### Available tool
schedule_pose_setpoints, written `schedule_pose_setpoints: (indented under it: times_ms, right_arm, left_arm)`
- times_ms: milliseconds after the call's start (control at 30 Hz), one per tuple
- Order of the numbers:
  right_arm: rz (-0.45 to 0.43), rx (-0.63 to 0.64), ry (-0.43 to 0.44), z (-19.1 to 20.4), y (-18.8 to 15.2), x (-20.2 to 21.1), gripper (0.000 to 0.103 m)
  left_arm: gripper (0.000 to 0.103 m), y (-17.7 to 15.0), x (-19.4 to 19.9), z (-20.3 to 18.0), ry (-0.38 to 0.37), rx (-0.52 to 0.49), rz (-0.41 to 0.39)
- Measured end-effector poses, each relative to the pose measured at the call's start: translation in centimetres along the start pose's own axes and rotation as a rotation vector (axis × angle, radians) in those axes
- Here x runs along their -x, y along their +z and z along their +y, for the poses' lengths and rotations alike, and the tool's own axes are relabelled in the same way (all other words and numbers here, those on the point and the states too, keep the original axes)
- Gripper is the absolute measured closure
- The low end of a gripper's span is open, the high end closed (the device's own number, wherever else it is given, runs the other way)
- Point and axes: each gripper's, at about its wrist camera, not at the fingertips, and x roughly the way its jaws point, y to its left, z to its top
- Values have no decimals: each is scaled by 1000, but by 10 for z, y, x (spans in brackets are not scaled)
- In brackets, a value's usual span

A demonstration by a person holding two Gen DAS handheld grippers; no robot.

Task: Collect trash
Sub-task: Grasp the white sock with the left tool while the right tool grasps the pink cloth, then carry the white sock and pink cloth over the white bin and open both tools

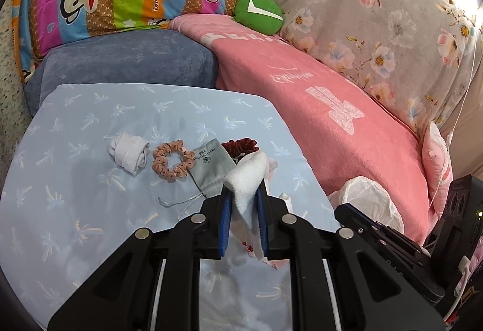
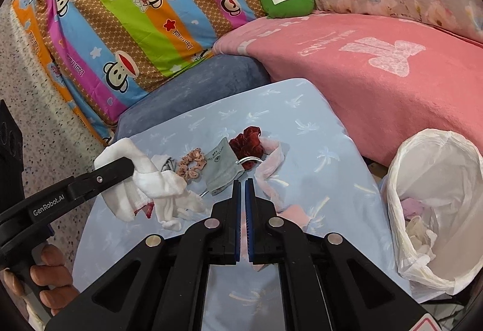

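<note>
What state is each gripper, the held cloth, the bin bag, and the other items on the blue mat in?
Left gripper: shut on white cloth.
White cloth: lifted, hanging from the jaws.
Right gripper: shut, empty.
Trash bag: open, partly filled.
Peach scrunchie: lying flat.
Grey drawstring pouch: lying flat.
Rolled white sock: lying on mat.

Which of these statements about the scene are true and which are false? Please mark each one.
1. The left claw grips a white cloth. True.
2. The right claw holds the grey pouch. False: it is shut on nothing.
3. The bin bag already contains some items. True.
4. The peach scrunchie lies on the pink blanket. False: it lies on the light blue sheet.
</note>
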Motion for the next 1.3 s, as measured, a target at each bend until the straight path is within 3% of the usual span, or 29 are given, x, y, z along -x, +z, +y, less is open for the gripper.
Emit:
schedule_pose_setpoints:
  times_ms: [100,533,567,700,933,1300]
  right_arm:
    - [18,-3,-16,-6,-7,-4,84]
    - [133,24,-83,-16,-41,-55,81]
    - [138,24,-81,-18,-40,-57,81]
    - [137,38,-75,-17,-40,-58,100]
    - [71,46,-26,-6,-20,-35,101]
    - [-131,66,25,8,41,38,101]
  left_arm:
    - [87,-4,-2,-1,-1,4,10]
    - [87,-27,-23,5,14,9,83]
    - [87,-28,-24,5,15,12,86]
    - [87,-29,-28,8,18,15,96]
    - [87,-26,-25,5,17,11,85]
    - [87,-1,-7,-24,-11,-52,15]
